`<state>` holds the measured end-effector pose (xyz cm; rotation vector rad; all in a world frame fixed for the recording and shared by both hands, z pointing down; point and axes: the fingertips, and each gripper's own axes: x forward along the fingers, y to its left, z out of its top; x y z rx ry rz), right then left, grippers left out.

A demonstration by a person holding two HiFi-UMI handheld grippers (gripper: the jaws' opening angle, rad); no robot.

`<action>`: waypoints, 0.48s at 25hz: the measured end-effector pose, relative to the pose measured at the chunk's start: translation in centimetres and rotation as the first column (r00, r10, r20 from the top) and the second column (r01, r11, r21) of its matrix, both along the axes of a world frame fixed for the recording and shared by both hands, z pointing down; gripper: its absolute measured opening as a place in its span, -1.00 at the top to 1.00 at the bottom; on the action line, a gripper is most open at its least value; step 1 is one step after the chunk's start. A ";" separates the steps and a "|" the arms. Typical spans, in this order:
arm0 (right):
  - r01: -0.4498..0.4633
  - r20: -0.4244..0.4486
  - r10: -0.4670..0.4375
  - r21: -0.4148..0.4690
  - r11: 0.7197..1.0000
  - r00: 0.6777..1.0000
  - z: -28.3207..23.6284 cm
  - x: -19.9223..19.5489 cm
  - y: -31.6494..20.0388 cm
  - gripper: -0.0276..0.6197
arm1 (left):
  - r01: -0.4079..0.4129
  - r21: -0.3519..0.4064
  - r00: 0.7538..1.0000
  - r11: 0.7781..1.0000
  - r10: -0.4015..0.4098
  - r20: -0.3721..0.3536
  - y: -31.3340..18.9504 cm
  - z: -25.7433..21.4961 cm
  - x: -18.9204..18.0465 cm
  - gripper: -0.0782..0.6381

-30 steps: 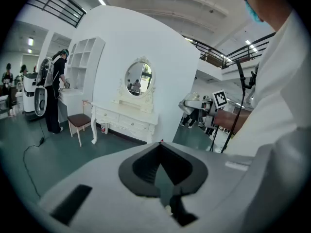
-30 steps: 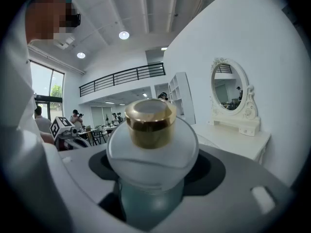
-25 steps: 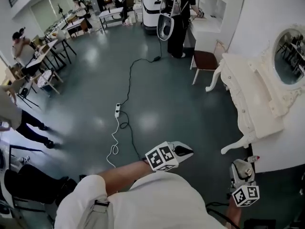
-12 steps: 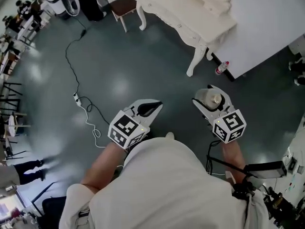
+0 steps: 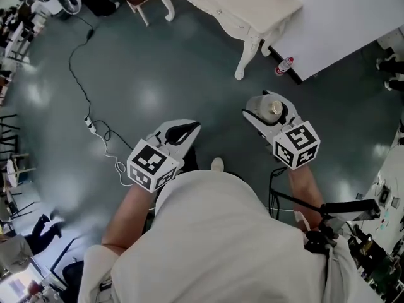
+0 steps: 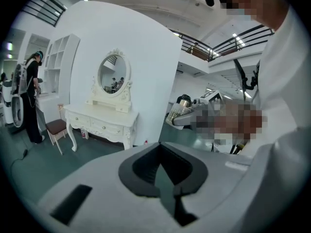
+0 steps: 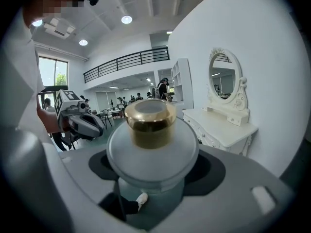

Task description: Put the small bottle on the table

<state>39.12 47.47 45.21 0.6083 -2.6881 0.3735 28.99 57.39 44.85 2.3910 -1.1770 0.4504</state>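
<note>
My right gripper (image 5: 262, 106) grips the small bottle (image 7: 151, 152), gold cap (image 7: 150, 122) up, short of the white table (image 5: 252, 5); my left gripper (image 5: 192, 126) is closed, empty.

Ceiling lights (image 7: 126, 19) glare off the floor (image 5: 189, 62) and my small bottle (image 7: 151, 159); fisheye edges darken, close parts blur.

Person (image 5: 214, 232) turned, table (image 5: 227, 2) now straight ahead

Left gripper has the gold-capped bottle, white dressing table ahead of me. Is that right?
Not quite: the right gripper holds the gold-capped bottle, as the right gripper view shows. The left gripper is empty. The white dressing table is ahead.
</note>
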 end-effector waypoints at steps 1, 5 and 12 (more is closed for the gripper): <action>-0.002 -0.007 0.002 0.000 1.000 1.000 0.2 -0.3 -0.4 -0.13 | -0.002 -0.003 1.000 1.000 0.002 -0.004 -0.4 0.2 -0.3 0.78; -0.003 -0.059 0.004 0.022 1.000 0.998 1.1 -3.9 -4.0 -0.13 | -0.026 0.005 0.999 1.000 0.026 -0.022 -4.1 1.0 -3.7 0.78; -0.058 -0.137 0.061 0.031 0.998 0.989 -0.1 -13.7 -12.8 -0.13 | -0.128 0.030 0.991 0.991 0.129 -0.024 -13.0 -0.3 -13.5 0.78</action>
